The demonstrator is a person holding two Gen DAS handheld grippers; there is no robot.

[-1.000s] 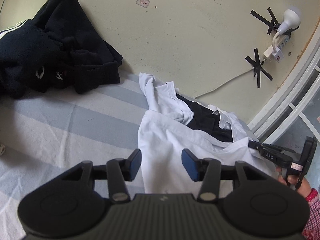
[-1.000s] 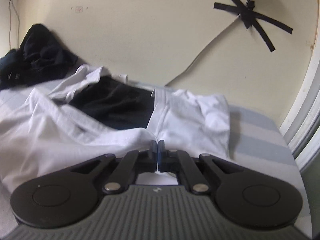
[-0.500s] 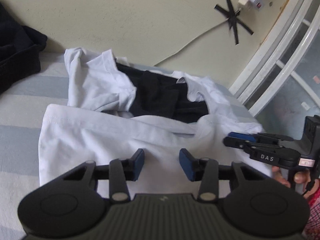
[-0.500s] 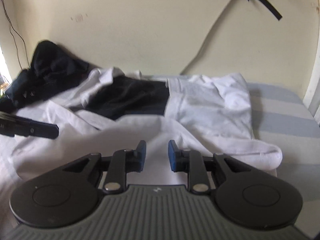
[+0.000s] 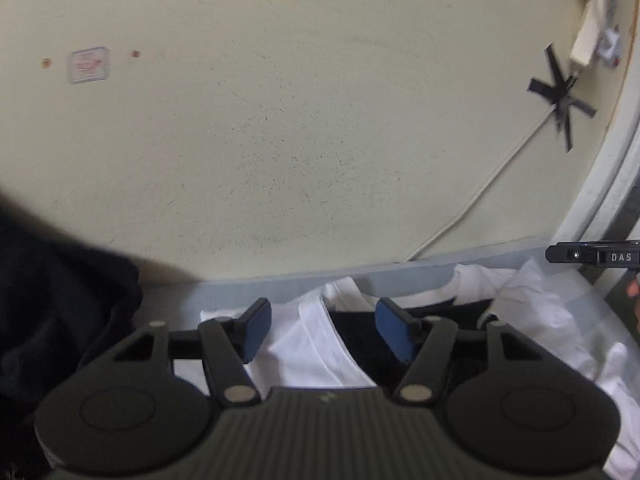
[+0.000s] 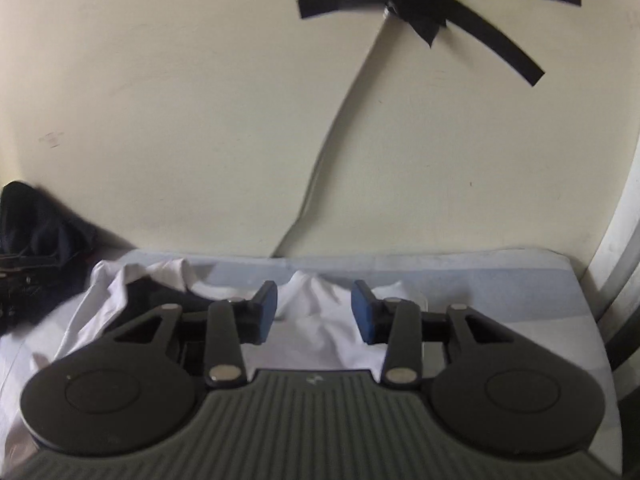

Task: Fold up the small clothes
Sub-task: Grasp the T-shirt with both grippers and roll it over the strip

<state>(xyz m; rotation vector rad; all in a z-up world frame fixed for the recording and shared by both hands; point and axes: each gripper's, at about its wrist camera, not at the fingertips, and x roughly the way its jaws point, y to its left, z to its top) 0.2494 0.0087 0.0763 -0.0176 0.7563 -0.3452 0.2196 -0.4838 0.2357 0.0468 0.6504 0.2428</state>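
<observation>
My left gripper is matt black plastic with ribbed casing and smooth blue pads. The white shirt is soft, creased cloth. The bed has striped fabric. The wall is matt, slightly rough paint.

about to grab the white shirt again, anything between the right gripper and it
Nothing visible blocks it. The right gripper has its jaws opening with nothing between them, and the white shirt lies on the striped bed straight ahead of the pads. The black garment on the shirt sits off to the left.
</observation>
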